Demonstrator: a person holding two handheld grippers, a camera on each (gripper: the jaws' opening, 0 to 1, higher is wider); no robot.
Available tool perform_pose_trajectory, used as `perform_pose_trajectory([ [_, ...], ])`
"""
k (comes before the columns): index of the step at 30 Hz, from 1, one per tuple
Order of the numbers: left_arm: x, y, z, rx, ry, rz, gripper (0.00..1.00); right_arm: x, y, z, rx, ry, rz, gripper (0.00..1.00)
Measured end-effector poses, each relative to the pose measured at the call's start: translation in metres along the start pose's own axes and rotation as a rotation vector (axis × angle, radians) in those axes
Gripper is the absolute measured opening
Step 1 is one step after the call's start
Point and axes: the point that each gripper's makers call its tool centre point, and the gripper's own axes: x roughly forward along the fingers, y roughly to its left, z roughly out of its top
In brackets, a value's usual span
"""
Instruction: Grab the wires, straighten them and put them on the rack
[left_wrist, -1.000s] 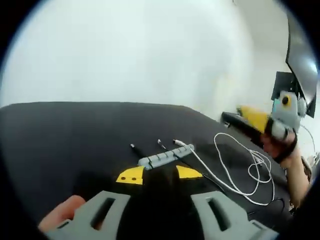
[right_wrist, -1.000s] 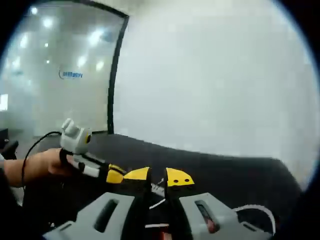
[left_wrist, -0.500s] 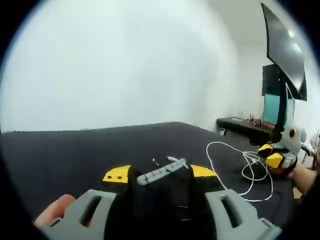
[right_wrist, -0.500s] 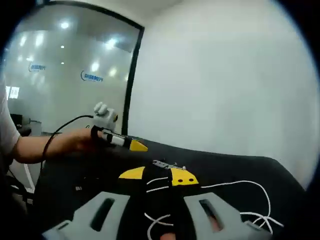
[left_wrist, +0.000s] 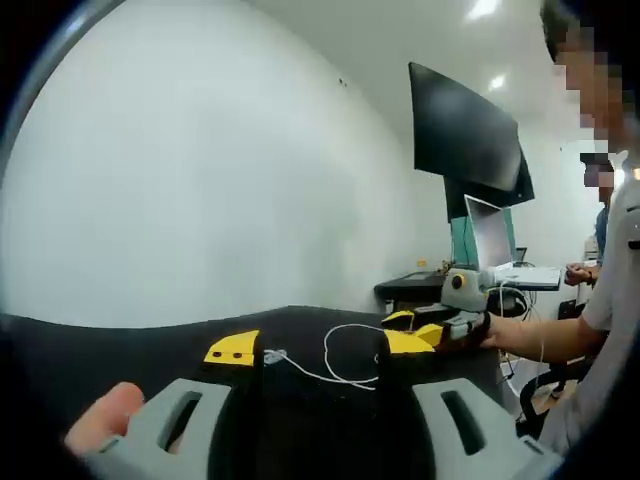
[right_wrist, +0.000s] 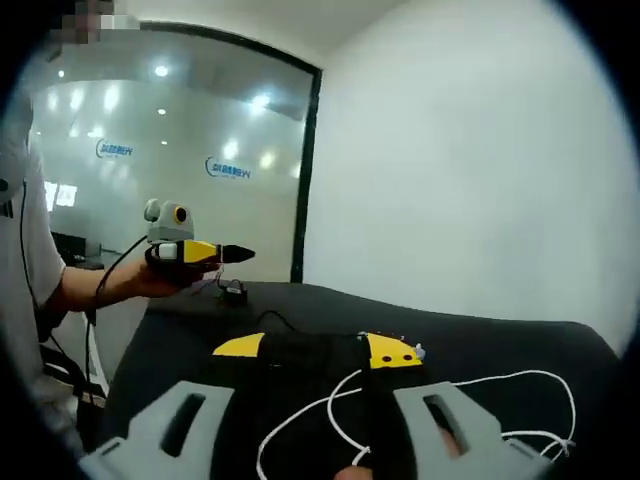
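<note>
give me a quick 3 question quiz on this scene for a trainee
1. True or false: the white cable lies on a black table.
2. Multiple choice: in the right gripper view, where is the left gripper? A) resting on the table B) held up in the air at the left C) clamped on the white cable
3. Fill in: in the left gripper view, the dark flat thing high on the wall at the right is a ____.

Key
1. True. The cable loops across the black tabletop in both views.
2. B. A hand holds it above the table's far left edge.
3. Screen.
</note>
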Motion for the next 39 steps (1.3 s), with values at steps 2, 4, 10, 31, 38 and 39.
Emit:
perform_pose_trajectory([
  [2,-0.003,-0.007,-0.001,-0.018,-0.052,-0.021,0.49,0.001,0.007,-0.004,-0.018,0.025,0.018,0.45],
  [4,-0.001,-0.008,-0.016,-0.016,-0.059,-0.017,0.49,0.001,0.010,-0.008,-0.053,0.042,0.020,0.45],
  [10,0.012,-0.022,-0.026,0.006,-0.083,-0.064,0.27,-0.005,-0.004,-0.004,-0.025,0.019,-0.030,0.42],
  [31,0.013,-0.012,-0.051,-0.003,0.050,-0.031,0.49,-0.011,-0.013,0.004,0.041,-0.026,-0.067,0.37],
  [38,0.011,-0.017,-0.045,-0.031,0.022,-0.034,0.53,-0.008,-0.005,0.003,0.011,-0.016,-0.039,0.39],
  [39,0.011,-0.018,-0.044,-0.035,0.017,-0.035,0.53,-0.008,-0.006,0.005,0.017,-0.023,-0.044,0.39],
])
